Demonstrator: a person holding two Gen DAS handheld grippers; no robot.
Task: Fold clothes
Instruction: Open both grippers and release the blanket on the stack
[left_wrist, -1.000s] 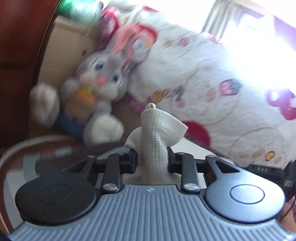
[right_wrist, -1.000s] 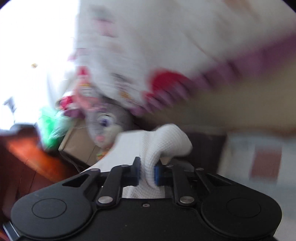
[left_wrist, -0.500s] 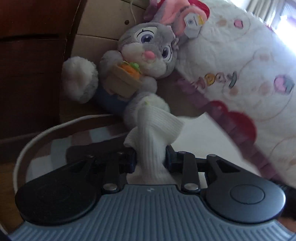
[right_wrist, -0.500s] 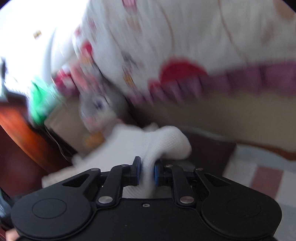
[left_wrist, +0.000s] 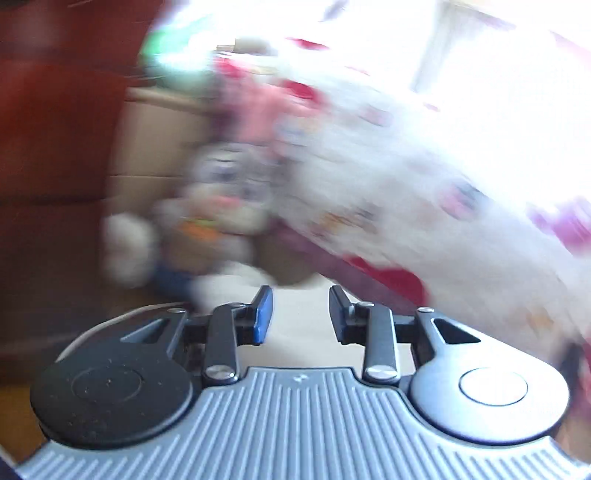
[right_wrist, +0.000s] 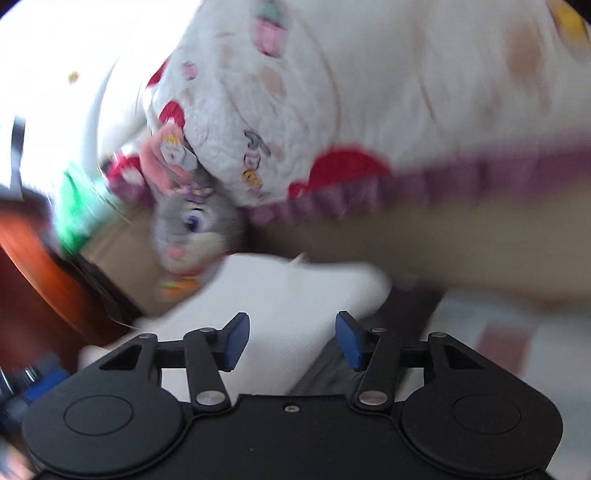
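The left wrist view is very blurry. The left gripper (left_wrist: 300, 314) has its two blue pads a little way apart, and they are closing. Nothing is pinched between them. Through the gap there is only a pale, flat surface, and I cannot tell if that is the cloth or the bed. At 10 o'clock from the jaws sits a grey bunny toy (left_wrist: 225, 206), all smeared. Behind it is a tan box (left_wrist: 155, 147), and dark red wood (left_wrist: 55, 147) fills the left side. A big white quilt (left_wrist: 388, 177) with pink and red pictures runs from 12 o'clock down to 3 o'clock. Bright window light washes out the top right corner.

The right wrist view is sharper and shows what the other one does not: the white cloth (right_wrist: 288, 295). It lies flat on the bed, starting between the jaws and spreading up toward 11 o'clock. The right gripper (right_wrist: 291, 341) has its jaws wide and opening, and the pads do not press the cloth. A dark grey piece (right_wrist: 325, 373) lies under the cloth at 4 o'clock. The bunny's face (right_wrist: 195, 232) peeks out at 11 o'clock, tucked under the quilt (right_wrist: 369, 92). The quilt's purple frill (right_wrist: 443, 184) runs along toward 2 o'clock. Something green (right_wrist: 79, 206) shows at 10 o'clock.
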